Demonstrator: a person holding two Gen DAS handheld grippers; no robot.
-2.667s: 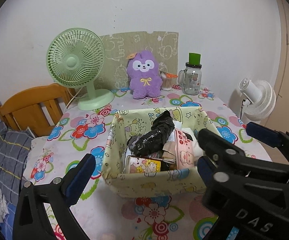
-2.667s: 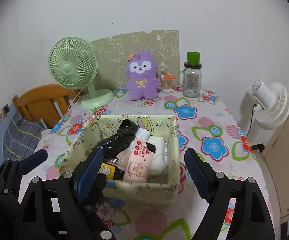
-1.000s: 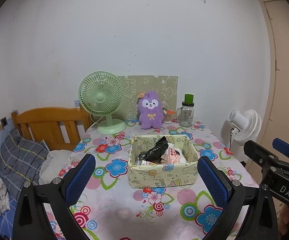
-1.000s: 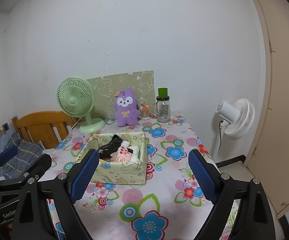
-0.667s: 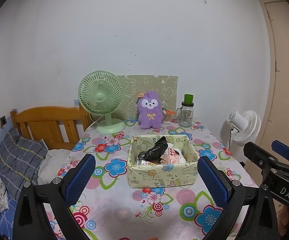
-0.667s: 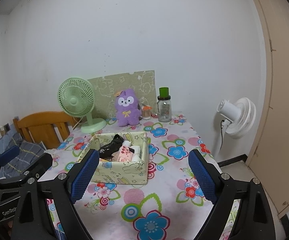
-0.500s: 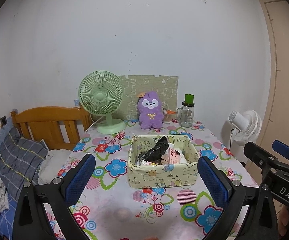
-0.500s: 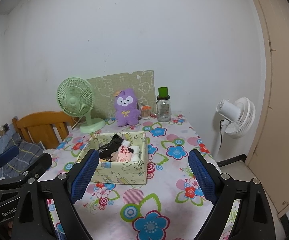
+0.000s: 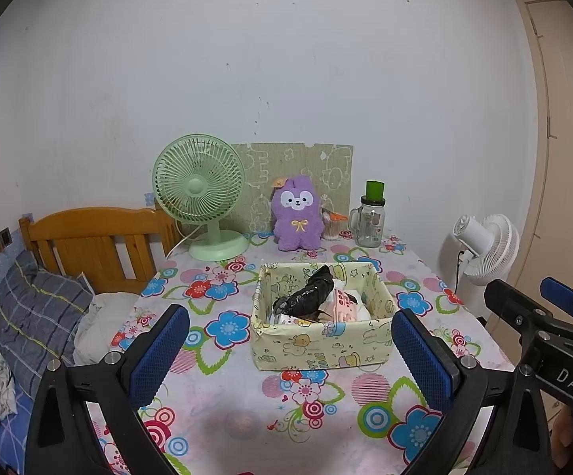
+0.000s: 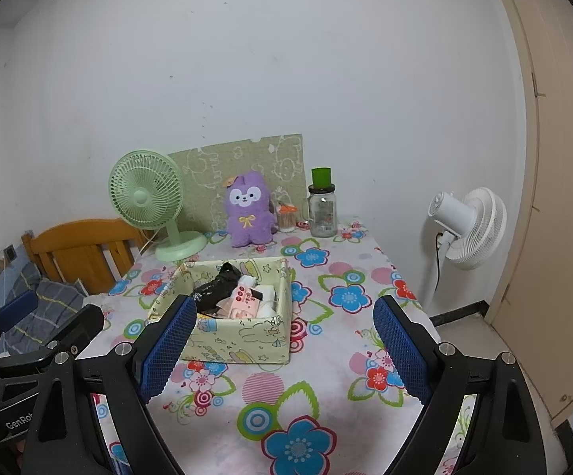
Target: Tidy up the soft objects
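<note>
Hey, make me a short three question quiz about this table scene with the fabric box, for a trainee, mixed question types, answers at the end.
1. True or false: the purple plush toy lies inside the fabric box.
2. Multiple choice: what stands at the table's far edge, to the right of the plush in the left wrist view? A) green desk fan B) glass jar with green lid C) white floor fan
3. Fill in: the jaws of the left gripper and the right gripper both stand ____ and hold nothing.

Key: 1 false, it sits upright behind the box by the wall; 2 B; 3 open.
</note>
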